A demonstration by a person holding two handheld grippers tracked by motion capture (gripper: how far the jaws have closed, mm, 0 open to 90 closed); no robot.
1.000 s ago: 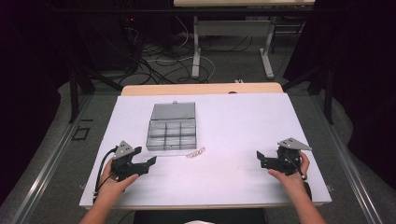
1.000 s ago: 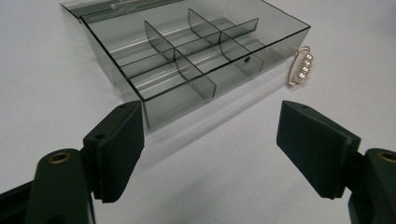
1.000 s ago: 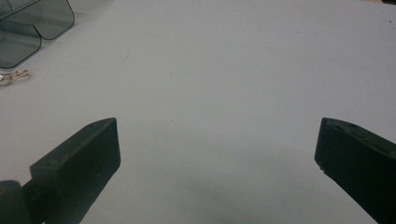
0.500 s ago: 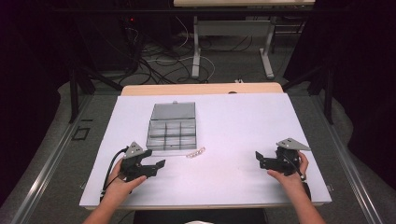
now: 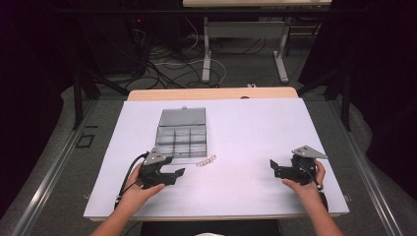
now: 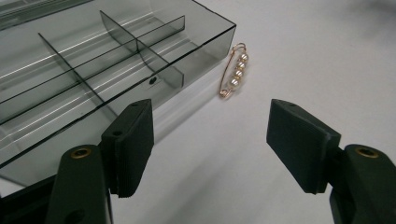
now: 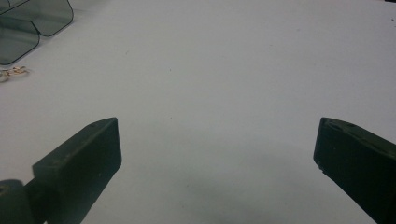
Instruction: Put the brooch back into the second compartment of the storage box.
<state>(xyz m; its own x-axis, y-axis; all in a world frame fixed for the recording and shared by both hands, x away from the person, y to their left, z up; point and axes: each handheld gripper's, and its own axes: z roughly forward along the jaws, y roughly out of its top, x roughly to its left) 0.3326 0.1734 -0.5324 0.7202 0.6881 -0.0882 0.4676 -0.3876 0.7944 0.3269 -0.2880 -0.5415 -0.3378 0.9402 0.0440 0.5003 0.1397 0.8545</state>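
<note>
A small gold pin with pearl beads [image 5: 206, 161] lies on the white table just in front of a smoky clear compartment box [image 5: 182, 132] whose lid stands open. In the left gripper view the pin [image 6: 235, 70] rests beside the box's near corner [image 6: 140, 60], ahead of the jaws. My left gripper [image 5: 177, 175] [image 6: 210, 121] is open, low over the table and a short way left of the pin. Its jaws have just been closing a little, with nothing between them. My right gripper [image 5: 273, 169] [image 7: 217, 144] stands open over bare table at the right, and the pin [image 7: 11, 72] lies far off from it.
The white table top [image 5: 255, 128] ends at a wooden strip along the back. Beyond it stand table legs and loose cables on the floor [image 5: 196, 64]. A cable trails from the left gripper toward the front edge [image 5: 125, 189].
My left gripper has slid to the right, closer to the pin and the box's front. The right gripper and the objects have stayed where they were.
</note>
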